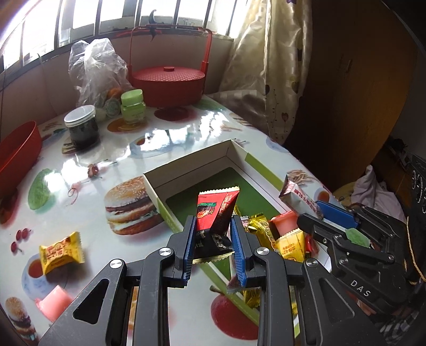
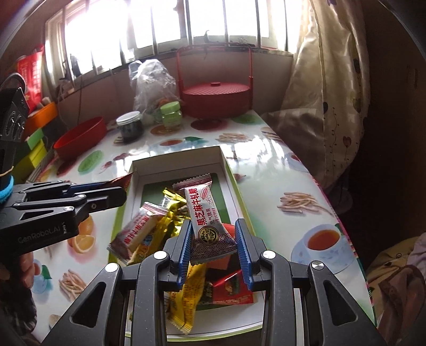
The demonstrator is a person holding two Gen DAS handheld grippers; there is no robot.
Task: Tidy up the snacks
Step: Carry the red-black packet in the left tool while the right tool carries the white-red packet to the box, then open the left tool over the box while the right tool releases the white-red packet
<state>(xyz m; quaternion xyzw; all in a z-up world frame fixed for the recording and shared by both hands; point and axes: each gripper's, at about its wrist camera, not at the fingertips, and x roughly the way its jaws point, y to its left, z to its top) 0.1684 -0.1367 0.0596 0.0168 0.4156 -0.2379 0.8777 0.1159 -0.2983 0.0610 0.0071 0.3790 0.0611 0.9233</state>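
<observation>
Over a shallow white cardboard box (image 1: 241, 157) with green trim and a green floor, two handheld grippers each hold a wrapped sweet. The left gripper (image 1: 213, 239), its blue-padded jaws pinched together, grips a red-and-black foil candy packet (image 1: 217, 210) that stands upright above the box's near-left edge. The right gripper (image 2: 215, 243) pinches a white nougat packet (image 2: 203, 213) with red Chinese characters by its patterned lower end, above the middle of the box. Inside the box lie gold foil sweets (image 2: 173, 202), a yellow packet (image 2: 186, 298), a red packet (image 2: 231, 291) and a pink jelly cup (image 1: 285, 223), heaped toward the near end. On the glossy food-print tablecloth (image 1: 186, 138) left of the box rest a yellow wrapped candy (image 1: 61, 251) and another pink jelly cup (image 1: 54, 304). Farther back stand a dark jar with a silver lid (image 1: 81, 125), a green-lidded jar (image 1: 132, 106), a crumpled clear plastic bag (image 1: 95, 69), a round red lidded basket with a tall handle (image 1: 169, 79) and a red bowl (image 2: 80, 138), before a bright barred window (image 2: 159, 24) and a patterned curtain (image 1: 271, 66).
</observation>
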